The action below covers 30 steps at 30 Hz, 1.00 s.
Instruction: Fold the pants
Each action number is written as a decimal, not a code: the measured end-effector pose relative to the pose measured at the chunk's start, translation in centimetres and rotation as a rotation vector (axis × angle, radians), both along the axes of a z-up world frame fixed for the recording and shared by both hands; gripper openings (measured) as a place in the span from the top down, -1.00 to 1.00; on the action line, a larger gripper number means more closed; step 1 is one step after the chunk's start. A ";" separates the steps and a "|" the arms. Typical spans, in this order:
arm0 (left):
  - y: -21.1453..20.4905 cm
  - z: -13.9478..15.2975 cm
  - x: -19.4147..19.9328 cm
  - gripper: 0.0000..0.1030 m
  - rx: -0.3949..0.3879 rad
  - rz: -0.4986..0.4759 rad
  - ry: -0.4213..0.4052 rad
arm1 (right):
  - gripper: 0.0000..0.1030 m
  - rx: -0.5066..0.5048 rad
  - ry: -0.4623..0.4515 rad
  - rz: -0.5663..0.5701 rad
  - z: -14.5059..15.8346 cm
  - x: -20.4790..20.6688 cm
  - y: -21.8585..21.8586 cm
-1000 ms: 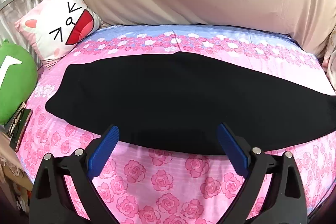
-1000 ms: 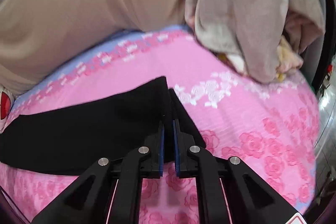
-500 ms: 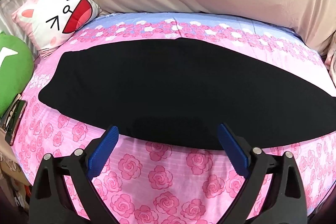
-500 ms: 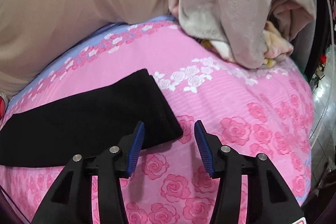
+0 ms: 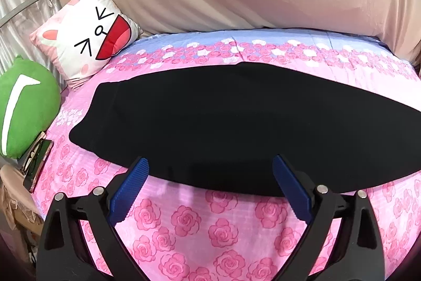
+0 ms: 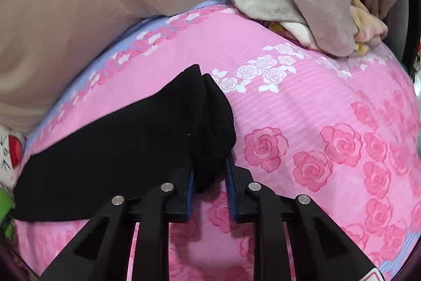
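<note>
The black knit pants (image 5: pixel 236 128) lay flat in a long band across the pink rose-print bedsheet (image 5: pixel 200 223), filling the middle of the left wrist view from the waist end at centre left to the right edge of the frame. In the right wrist view, the right hand-held gripper (image 6: pixel 209 181) at bottom centre had just been closing its blue pads (image 6: pixel 190 188) around the bunched cuff end of the pants, and the cloth sat gathered between the jaws, pinched and lifted into a small peak above the sheet. The left hand-held gripper (image 5: pixel 210 191) stood at the bottom of its own frame with its ribbed blue fingers (image 5: pixel 130 191) wide apart and nothing between them, poised just short of the near edge of the fabric.

The step in hand appeared to be taking hold of the leg end for a fold toward the waist. To do it well, the right grip would need to catch both layers of the cuff (a single layer would drag the legs apart), and the lift should stay low so the rest of the band remains flat. The open left hand-held gripper looked best placed to pin or take the near edge at mid-length. A cartoon-face white cushion (image 5: pixel 89 41) and a green plush pillow (image 5: pixel 25 107) sat at the left of the frame, well apart from the pants.
</note>
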<state>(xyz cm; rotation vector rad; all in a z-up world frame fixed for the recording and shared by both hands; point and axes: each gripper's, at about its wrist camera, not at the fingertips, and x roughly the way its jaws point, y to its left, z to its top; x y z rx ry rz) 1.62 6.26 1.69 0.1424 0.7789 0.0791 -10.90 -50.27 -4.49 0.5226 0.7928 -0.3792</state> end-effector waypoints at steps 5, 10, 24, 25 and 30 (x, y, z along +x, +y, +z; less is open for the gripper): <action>0.6 0.3 0.2 -0.81 -0.027 0.000 -0.011 | 0.69 -0.044 -0.099 0.025 4.1 -0.2 3.1; 1.7 0.4 0.3 -0.81 -0.069 -0.009 -0.024 | 0.69 -0.128 -0.224 0.226 10.8 2.7 11.6; 10.2 -0.6 -0.7 -0.81 -0.102 0.078 -0.038 | 0.53 -0.145 -0.064 0.783 4.5 16.4 39.0; 10.5 -0.6 -0.7 -0.81 -0.105 0.082 -0.038 | 0.46 -0.176 -0.016 0.809 2.9 16.5 40.6; 11.8 -0.7 -0.7 -0.81 -0.166 0.085 -0.034 | -0.03 -0.217 -0.045 0.783 3.3 12.3 40.5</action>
